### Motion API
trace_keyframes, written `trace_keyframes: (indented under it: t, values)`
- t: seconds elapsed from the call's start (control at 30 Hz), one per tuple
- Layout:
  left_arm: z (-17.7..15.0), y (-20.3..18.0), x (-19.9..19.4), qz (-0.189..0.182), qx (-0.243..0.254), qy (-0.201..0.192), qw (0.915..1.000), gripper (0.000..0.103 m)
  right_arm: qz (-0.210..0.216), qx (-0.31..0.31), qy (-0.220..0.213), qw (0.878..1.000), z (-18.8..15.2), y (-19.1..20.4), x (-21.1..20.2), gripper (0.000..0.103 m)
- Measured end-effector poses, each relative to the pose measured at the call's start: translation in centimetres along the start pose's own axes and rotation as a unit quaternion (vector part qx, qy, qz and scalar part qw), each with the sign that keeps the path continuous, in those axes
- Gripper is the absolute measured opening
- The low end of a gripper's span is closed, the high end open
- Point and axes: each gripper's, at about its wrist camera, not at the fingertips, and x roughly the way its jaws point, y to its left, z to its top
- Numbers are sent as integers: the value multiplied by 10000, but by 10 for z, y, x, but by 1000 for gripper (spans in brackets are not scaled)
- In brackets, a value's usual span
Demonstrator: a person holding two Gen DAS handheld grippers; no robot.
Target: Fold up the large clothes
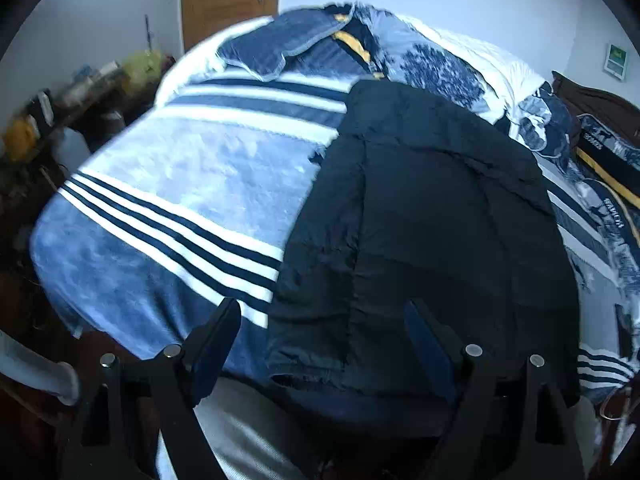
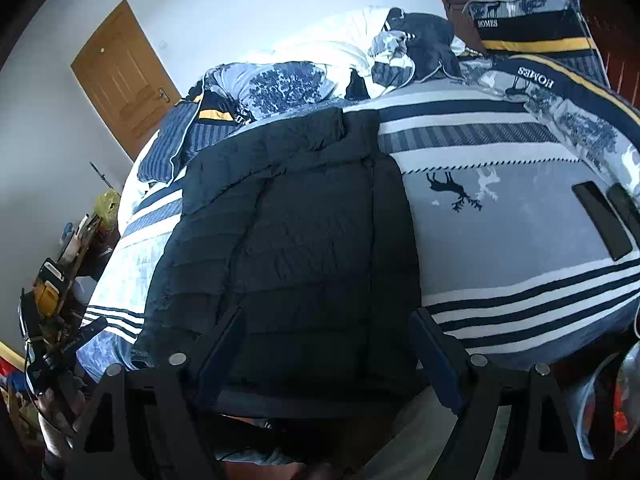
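A large black quilted jacket (image 1: 432, 216) lies flat on the bed, its hem toward me; it also shows in the right wrist view (image 2: 304, 240). It looks folded lengthwise, with a side panel laid over the body. My left gripper (image 1: 324, 320) is open and empty, hovering over the jacket's near left hem corner. My right gripper (image 2: 328, 328) is open and empty above the jacket's near hem, its right finger (image 2: 436, 352) at the jacket's right edge.
The bed has a blue-and-white striped blanket (image 1: 180, 184) with deer prints (image 2: 452, 188). Rumpled bedding and pillows (image 2: 532, 32) pile at the headboard. A dark flat object (image 2: 604, 220) lies right of the jacket. A cluttered stand (image 1: 60, 104) is left; a wooden door (image 2: 124, 68) behind.
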Motion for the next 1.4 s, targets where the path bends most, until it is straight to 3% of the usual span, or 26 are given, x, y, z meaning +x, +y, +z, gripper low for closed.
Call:
trace_keyframes:
  t: [0.13, 0.33, 0.43, 0.5, 0.6, 0.7, 0.8, 0.83, 0.9, 0.93, 1.0, 1.03, 1.1, 1.27, 1.4]
  values:
    - [4, 13, 30, -154, -237, 350, 9990, 84, 10, 47, 129, 9999, -3, -10, 18, 86]
    - [11, 19, 60, -155, -241, 557, 9980, 84, 22, 539, 501, 9973, -10, -54, 61, 86]
    - [15, 20, 82, 142, -125, 753, 9970, 84, 52, 820, 709, 9941, -15, -73, 86, 85]
    - [15, 21, 103, 351, -121, 1067, 9936, 84, -10, 858, 826, 9929, -17, -80, 103, 85]
    - [6, 16, 136, 329, -221, 1645, 9856, 84, -70, 913, 1007, 9907, -25, -83, 128, 82]
    - [-2, 4, 136, 307, -82, 1462, 9888, 84, -291, 692, 1256, 9892, -29, -77, 144, 67]
    - [-10, 3, 134, 105, -273, 1459, 9889, 83, -347, 560, 1479, 9868, -31, -73, 154, 66]
    - [-12, 4, 133, 77, -330, 1442, 9890, 80, -347, 538, 1516, 9864, -31, -74, 158, 66]
    - [-15, 6, 129, 48, -414, 1412, 9891, 56, -354, 447, 1528, 9866, -31, -72, 159, 58]
    - [-16, 7, 126, -58, -459, 1425, 9887, 48, -319, 388, 1550, 9866, -31, -70, 160, 53]
    - [-20, 10, 121, -416, -539, 1439, 9872, 14, -249, 253, 1564, 9870, -34, -64, 160, 31]
    - [-22, 11, 117, -599, -519, 1437, 9864, 11, -201, 175, 1562, 9874, -35, -61, 159, 26]
    - [-24, 11, 103, -539, -388, 1294, 9894, 8, -136, 75, 1514, 9884, -37, -56, 157, 10]
    - [-20, 39, 43, -1126, -802, 784, 9873, 6, 199, 282, 1084, 9935, -36, -56, 118, 4]
    - [-21, 48, 1, -1356, -535, 608, 9874, 5, 539, 516, 725, 9946, -43, -62, 63, 4]
